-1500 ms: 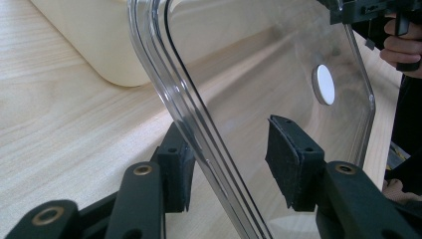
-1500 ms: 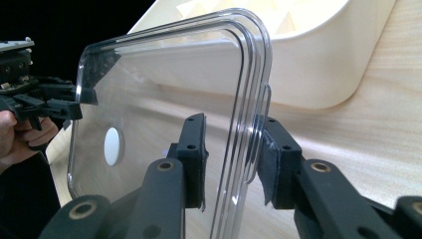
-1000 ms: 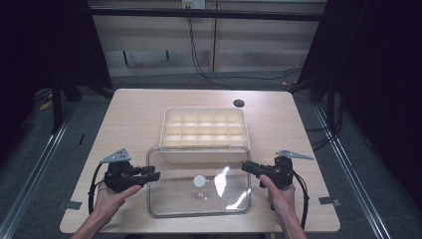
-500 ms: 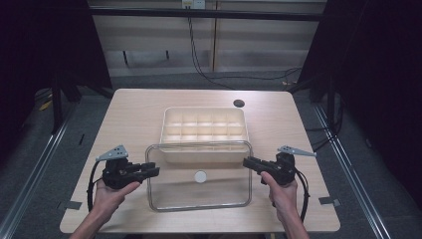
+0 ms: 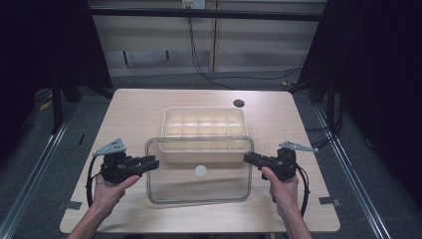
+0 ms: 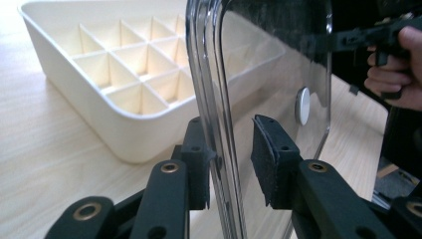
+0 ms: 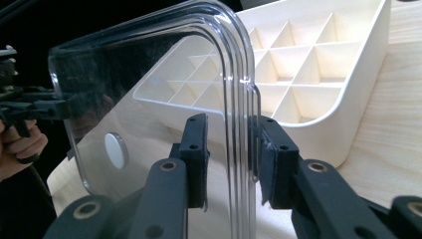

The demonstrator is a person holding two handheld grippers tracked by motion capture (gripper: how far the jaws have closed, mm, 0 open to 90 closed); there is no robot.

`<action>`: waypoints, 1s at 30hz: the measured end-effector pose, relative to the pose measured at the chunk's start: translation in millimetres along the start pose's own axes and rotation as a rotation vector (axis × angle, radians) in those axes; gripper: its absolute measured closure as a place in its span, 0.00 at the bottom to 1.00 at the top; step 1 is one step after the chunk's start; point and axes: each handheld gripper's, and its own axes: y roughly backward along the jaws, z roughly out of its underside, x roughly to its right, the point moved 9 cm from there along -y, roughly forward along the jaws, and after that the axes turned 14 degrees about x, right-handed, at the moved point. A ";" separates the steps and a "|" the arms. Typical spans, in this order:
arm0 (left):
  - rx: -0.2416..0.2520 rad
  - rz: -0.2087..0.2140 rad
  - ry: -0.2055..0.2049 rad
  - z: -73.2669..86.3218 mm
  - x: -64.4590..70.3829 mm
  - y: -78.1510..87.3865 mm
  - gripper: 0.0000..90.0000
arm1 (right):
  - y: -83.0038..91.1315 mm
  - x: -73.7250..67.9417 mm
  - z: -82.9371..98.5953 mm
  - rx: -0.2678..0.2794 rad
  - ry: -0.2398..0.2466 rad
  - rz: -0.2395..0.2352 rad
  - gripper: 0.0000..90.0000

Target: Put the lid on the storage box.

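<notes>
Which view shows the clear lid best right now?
The high view: the whole lid shows, held between the left gripper and right gripper over the tray. The left gripper view shows one rim edge between the jaws; the right gripper view shows a corner.

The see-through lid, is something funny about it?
Only its position: the clear lid isn't on the divided tray. It hangs partly over the tray's near edge, with left tongs and right tongs at its sides.

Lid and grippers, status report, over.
Left gripper and right gripper each straddle a side edge of the clear lid, jaws not fully closed. Lid overlaps near rim of tray. Nothing in the way.
</notes>
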 end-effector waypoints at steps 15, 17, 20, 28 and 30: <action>0.011 -0.001 -0.002 -21.4 -3.5 -9.6 0.77 | 1.2 -3.0 -23.7 0.044 0.023 0.005 0.75; 0.016 0.000 0.000 -24.8 -3.5 -10.2 0.77 | -0.1 -2.5 -26.8 0.044 0.019 0.010 0.75; 0.020 -0.002 -0.007 -30.1 -4.7 -10.5 0.77 | -3.4 -1.6 -30.1 0.021 0.005 0.008 0.74; 0.027 -0.023 -0.018 -38.4 -11.6 -11.0 0.76 | -9.5 -6.4 -44.7 0.060 0.013 0.003 0.75; 0.031 -0.026 -0.015 -40.1 -13.8 -11.1 0.76 | -11.1 -7.3 -47.2 0.071 0.023 0.003 0.75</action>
